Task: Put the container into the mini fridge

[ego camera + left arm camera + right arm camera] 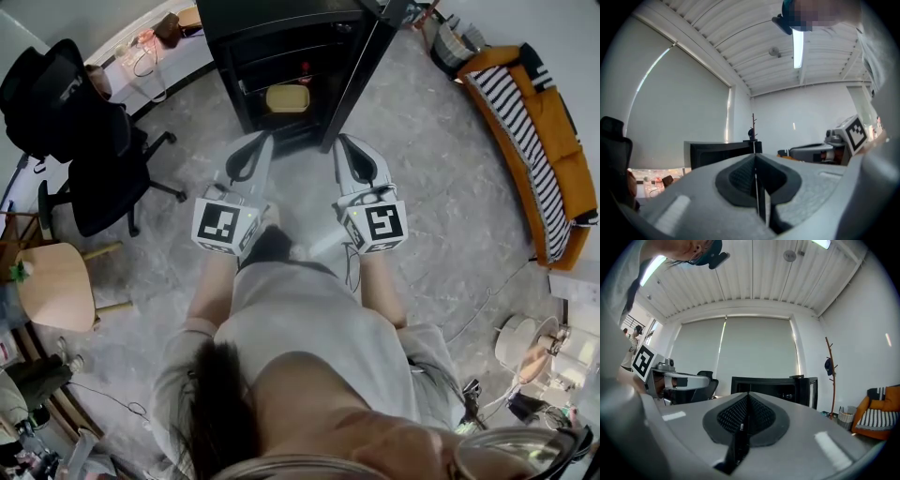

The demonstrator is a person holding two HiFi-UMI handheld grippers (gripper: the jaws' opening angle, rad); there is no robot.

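The black mini fridge (281, 37) stands open on the floor ahead, its door (364, 66) swung out to the right. A cream lidded container (287, 98) rests on a shelf inside it. My left gripper (265, 139) and right gripper (339, 141) are held side by side just short of the fridge, both pointing at it. In the left gripper view the left gripper (755, 158) has its jaws pressed together with nothing between them. The right gripper (748, 397) is likewise shut and empty. The fridge (773, 386) shows beyond its jaws.
A black office chair (84, 141) stands to the left, with a round wooden side table (56, 281) nearer me. An orange sofa with a striped cushion (534, 131) lines the right wall. A basket (455, 42) and a coat stand (830, 376) sit by the fridge's right.
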